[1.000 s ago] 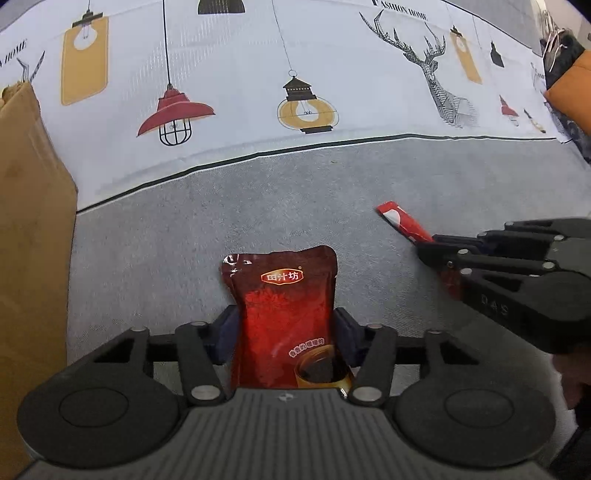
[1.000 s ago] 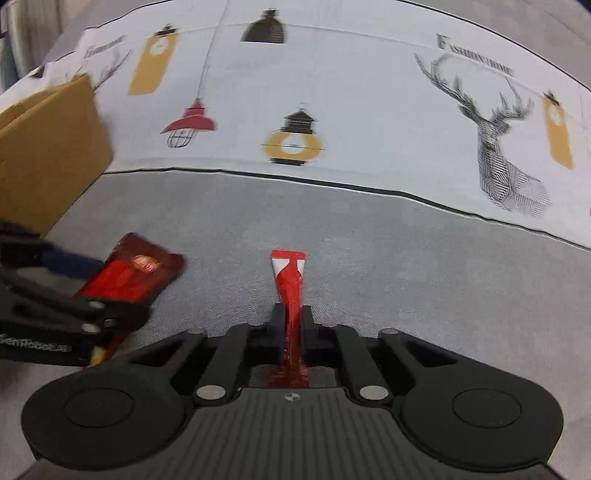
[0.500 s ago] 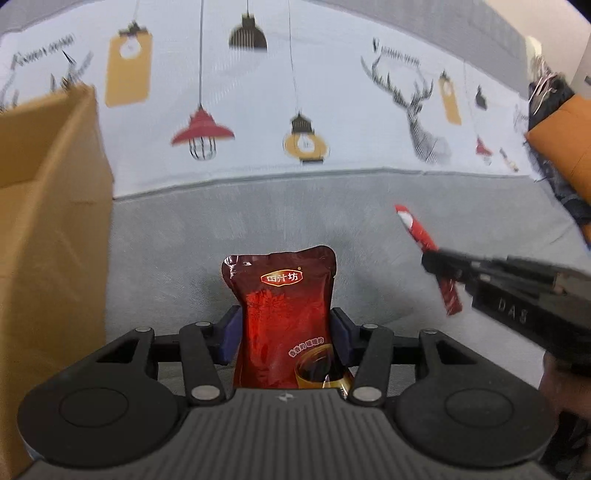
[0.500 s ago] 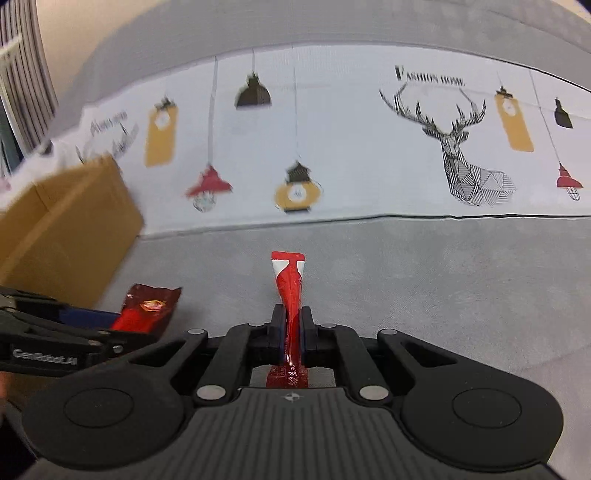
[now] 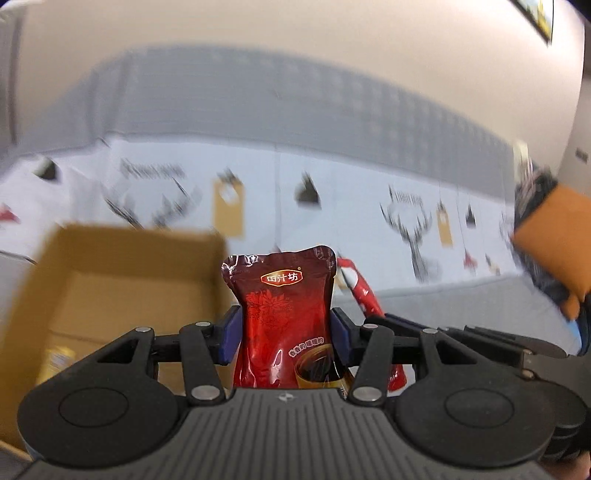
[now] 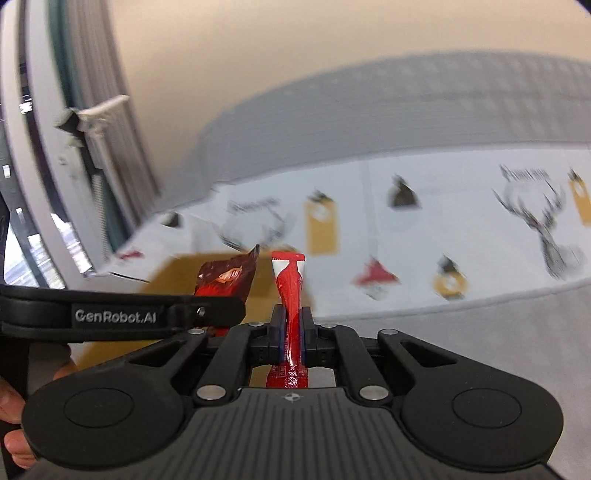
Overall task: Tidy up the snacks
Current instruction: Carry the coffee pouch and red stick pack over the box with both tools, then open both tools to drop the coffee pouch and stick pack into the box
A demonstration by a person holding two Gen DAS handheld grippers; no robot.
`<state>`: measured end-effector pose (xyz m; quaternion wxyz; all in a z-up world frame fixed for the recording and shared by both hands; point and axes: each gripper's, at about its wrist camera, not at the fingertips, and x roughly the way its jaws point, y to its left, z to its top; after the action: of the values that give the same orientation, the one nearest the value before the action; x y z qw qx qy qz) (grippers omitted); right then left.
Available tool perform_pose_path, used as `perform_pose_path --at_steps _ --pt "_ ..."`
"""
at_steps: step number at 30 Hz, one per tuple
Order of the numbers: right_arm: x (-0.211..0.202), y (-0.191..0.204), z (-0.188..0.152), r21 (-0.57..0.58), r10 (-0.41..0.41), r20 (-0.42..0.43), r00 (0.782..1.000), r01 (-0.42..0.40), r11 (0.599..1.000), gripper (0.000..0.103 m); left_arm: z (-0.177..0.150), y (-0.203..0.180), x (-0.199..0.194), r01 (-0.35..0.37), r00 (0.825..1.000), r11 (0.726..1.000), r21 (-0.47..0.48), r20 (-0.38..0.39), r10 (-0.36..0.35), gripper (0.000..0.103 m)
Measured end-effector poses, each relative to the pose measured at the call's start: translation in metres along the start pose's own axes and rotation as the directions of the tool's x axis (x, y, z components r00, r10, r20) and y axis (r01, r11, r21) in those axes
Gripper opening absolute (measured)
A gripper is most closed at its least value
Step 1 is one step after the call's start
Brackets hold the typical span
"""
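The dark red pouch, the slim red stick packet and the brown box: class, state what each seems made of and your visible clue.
Dark red pouch: glossy plastic or foil film, judging by bright glints and crinkled top seal.
Slim red stick packet: likely thin shiny plastic film; it pinches flat.
Brown box: apparently matte cardboard, plain tan, no shine.

- I see a white cloth (image 5: 332, 177) printed with lamps and deer, blurred, spread over a grey surface (image 6: 498, 332).
- Behind it I see a grey padded backrest (image 5: 295, 107) against a beige wall (image 5: 295, 29).
- An orange cushion (image 5: 554, 218) sits at my right edge.
- A window (image 6: 22, 184) shows on the left in the right wrist view.
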<state>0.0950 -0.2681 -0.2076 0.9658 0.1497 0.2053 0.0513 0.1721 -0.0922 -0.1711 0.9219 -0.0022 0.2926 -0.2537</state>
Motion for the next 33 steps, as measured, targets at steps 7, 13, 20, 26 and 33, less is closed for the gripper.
perform_pose_path --at_steps 7,13,20,26,33 --pt "-0.005 0.094 0.048 -0.110 0.087 0.069 0.994 -0.079 0.991 0.007 0.027 0.058 -0.076 -0.073 0.982 0.997 -0.032 0.170 0.077 0.056" --pt "0.030 0.137 0.052 -0.158 0.087 0.015 0.996 -0.083 0.984 0.007 0.017 0.110 -0.066 -0.154 0.981 0.985 -0.078 0.107 0.162 0.056" --pt "0.107 0.133 -0.009 -0.159 -0.056 -0.236 0.970 0.019 0.987 0.008 -0.044 0.155 0.001 -0.217 0.966 0.970 -0.110 -0.169 0.197 0.056" --pt "0.133 0.128 -0.051 -0.107 -0.101 -0.358 0.928 0.066 0.992 0.035 -0.065 0.168 0.011 -0.212 0.957 0.969 -0.127 -0.226 0.180 0.059" --pt "0.102 0.140 -0.042 -0.116 -0.109 -0.371 0.922 0.070 0.991 0.057 -0.030 0.146 -0.048 -0.236 0.968 0.963 -0.130 -0.115 0.222 0.092"
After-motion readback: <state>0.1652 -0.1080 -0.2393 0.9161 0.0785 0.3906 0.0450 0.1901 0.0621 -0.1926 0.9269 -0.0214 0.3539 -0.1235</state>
